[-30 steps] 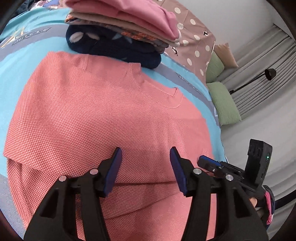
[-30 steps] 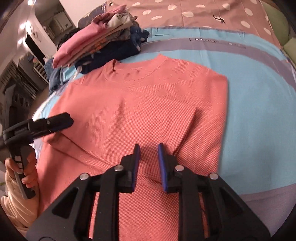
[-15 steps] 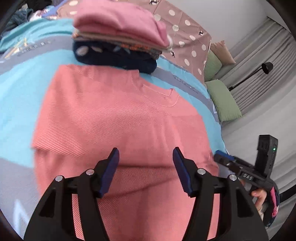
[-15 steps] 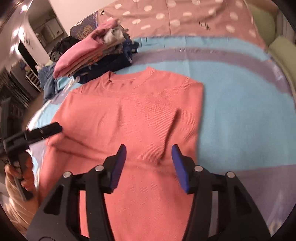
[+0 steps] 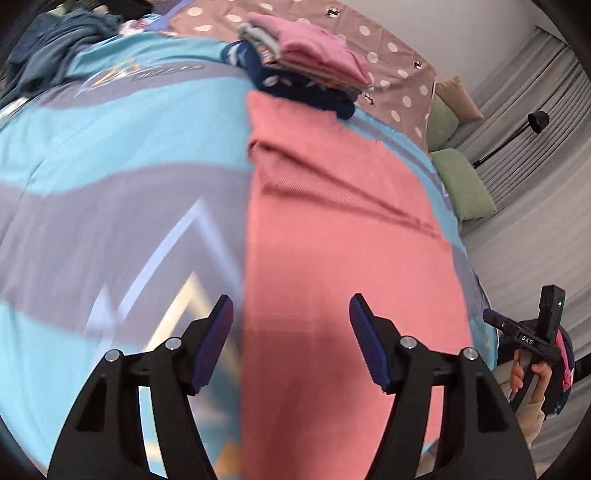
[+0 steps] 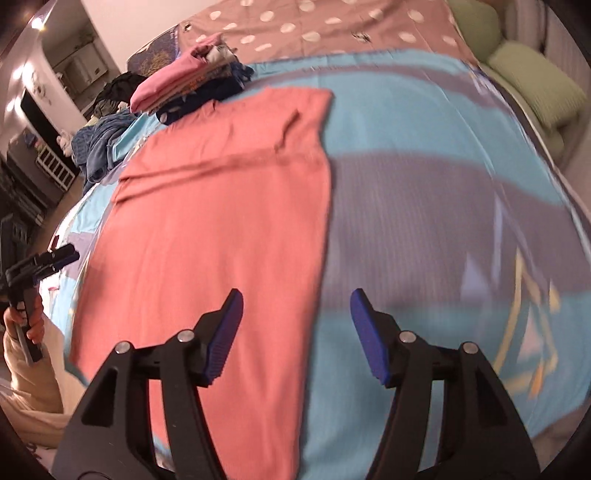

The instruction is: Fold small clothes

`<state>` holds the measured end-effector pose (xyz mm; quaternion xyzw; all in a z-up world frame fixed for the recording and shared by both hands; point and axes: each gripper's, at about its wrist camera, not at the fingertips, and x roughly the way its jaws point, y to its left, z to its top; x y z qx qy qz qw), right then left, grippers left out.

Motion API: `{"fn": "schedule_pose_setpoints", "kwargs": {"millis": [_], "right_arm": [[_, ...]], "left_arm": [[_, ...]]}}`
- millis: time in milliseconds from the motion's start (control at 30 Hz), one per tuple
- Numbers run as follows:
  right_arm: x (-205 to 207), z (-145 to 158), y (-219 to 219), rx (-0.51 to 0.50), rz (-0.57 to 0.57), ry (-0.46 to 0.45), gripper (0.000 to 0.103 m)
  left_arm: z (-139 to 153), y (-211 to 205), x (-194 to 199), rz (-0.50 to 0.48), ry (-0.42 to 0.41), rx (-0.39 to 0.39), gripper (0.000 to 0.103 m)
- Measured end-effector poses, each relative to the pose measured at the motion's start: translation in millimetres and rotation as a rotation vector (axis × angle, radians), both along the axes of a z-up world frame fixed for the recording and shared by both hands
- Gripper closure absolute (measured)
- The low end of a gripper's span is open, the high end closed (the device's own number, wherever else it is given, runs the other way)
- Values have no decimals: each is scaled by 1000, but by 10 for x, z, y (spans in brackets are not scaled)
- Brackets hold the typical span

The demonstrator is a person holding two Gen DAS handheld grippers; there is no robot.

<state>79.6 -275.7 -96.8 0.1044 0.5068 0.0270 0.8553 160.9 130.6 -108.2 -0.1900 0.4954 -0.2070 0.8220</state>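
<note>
So the biggest thing here is the bed, covered with a blue and grey bedspread (image 5: pixel 110 155) with some pale triangle print on it. Further back there's a brownish polka-dot sheet (image 6: pixel 332 33), and green pillows (image 5: pixel 465 188) sit off at the far edge by the grey curtains (image 5: pixel 535 110).

Lying flat in the middle of the bedspread is the coral sweater (image 5: pixel 332 240), folded into a long narrow strip with both sides turned in, so its edges run pretty straight. There's a crease running across it near the far end. Its far end sits just beside a stack of folded clothes (image 5: pixel 310 62), pink piece on top, dark navy one on the bottom. A crumpled heap of dark blue clothes (image 6: pixel 99 144) sits off to the side at the bed's edge.

The left gripper (image 5: pixel 291 339) hangs over the near end of the sweater with its jaws wide apart, just been opening, and nothing between them; its blue pads aren't touching the fabric. Right gripper (image 6: pixel 297 332), same deal: jaws have just spread wide, nothing pinched, positioned over the sweater's right edge where it meets the bedspread.

Both views are pretty motion-blurred. You can see a hand (image 6: pixel 26 321) in a cream sleeve on the left gripper's handle.
</note>
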Motion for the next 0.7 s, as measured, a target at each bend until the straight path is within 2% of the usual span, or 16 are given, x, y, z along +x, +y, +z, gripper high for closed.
{"fn": "schedule_pose_setpoints", "kwargs": {"millis": [200,300,467,600,700], "right_arm": [[-718,-257,-16,151,-31,14,41],[-922,-306,31,189,-19,9,41],[-1115,-364,102,242,-5,7,38],[-1171,-416,130,295,11,13,37],[-1202,-467,94,354,6,11,41]], "left_arm": [[-92,200,-599,9,9,-29,37],[-140,257,-798,9,25,-57,37],[-171,302,-1012,7,29,-85,37],[-253,315,-1069,-6,65,-143,37],[-331,280,-1107,-26,87,-160,37]]}}
